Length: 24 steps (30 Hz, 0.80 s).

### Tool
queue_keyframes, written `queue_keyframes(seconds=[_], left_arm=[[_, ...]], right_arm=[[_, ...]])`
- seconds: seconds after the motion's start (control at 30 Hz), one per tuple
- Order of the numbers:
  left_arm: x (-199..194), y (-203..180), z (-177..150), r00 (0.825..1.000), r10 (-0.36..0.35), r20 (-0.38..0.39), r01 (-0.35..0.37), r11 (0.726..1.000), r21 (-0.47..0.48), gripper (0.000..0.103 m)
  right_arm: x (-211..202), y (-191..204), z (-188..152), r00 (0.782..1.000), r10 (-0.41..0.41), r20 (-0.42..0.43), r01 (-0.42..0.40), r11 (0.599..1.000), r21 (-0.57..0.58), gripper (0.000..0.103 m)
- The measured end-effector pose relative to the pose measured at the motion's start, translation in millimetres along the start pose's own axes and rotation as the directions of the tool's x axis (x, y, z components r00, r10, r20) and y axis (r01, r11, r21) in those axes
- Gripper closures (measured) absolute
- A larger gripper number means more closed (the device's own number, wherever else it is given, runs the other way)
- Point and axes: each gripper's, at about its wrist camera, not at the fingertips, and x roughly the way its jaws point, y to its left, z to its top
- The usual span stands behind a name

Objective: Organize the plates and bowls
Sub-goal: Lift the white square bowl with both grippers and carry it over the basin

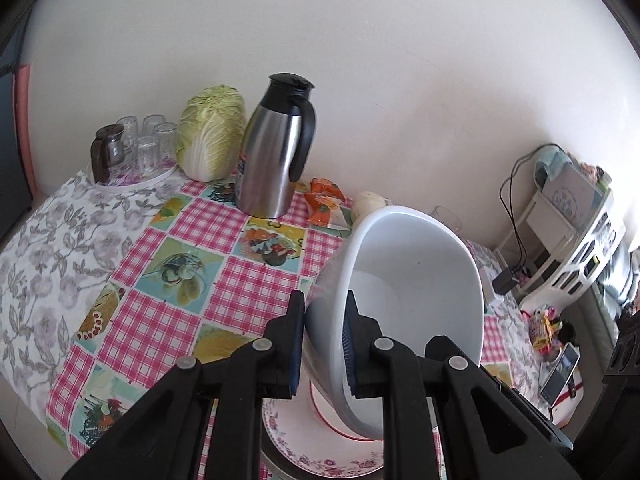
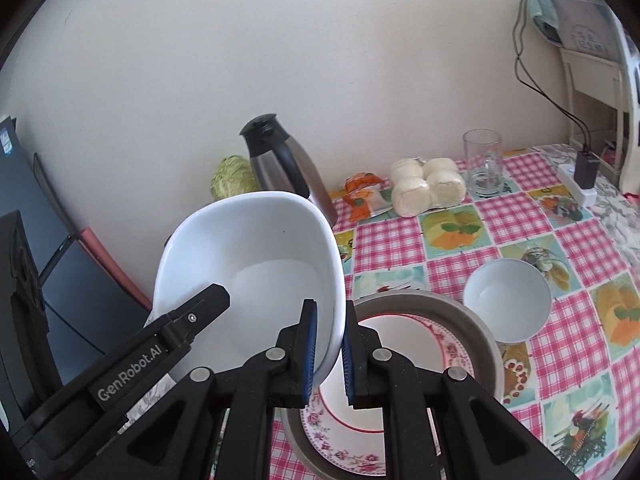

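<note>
Both grippers, left gripper (image 1: 324, 344) and right gripper (image 2: 328, 354), are clenched on opposite rim walls of the large white bowl (image 2: 256, 248), held tilted above the plate stack (image 2: 400, 344) directly below. Step in hand: carrying. Next: level it, lower onto the stack or beside the small bowl (image 2: 506, 300), right of the right gripper.
</note>
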Motion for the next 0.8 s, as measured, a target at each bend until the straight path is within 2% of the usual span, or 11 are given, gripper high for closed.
queue_keyframes(seconds=[0.17,0.5,0.8], left_arm=[[5.6,-27.0,-5.1,1.000,-0.007,-0.017,0.008,0.997,0.072,0.085],[12.0,-68.8,-17.1,1.000,-0.003,-0.031,0.008,0.986,0.167,0.085],[12.0,-84.1,-18.0,0.999,-0.007,-0.031,0.013,0.980,0.198,0.085]], right_arm=[[-12.5,-21.9,-0.6,0.998,-0.021,0.053,0.020,0.999,0.025,0.090],[-31.3,-59.3,6.1,0.996,-0.032,0.087,0.022,0.994,0.111,0.090],[-39.9,-75.9,9.9,0.995,-0.035,0.096,0.024,0.992,0.121,0.090]])
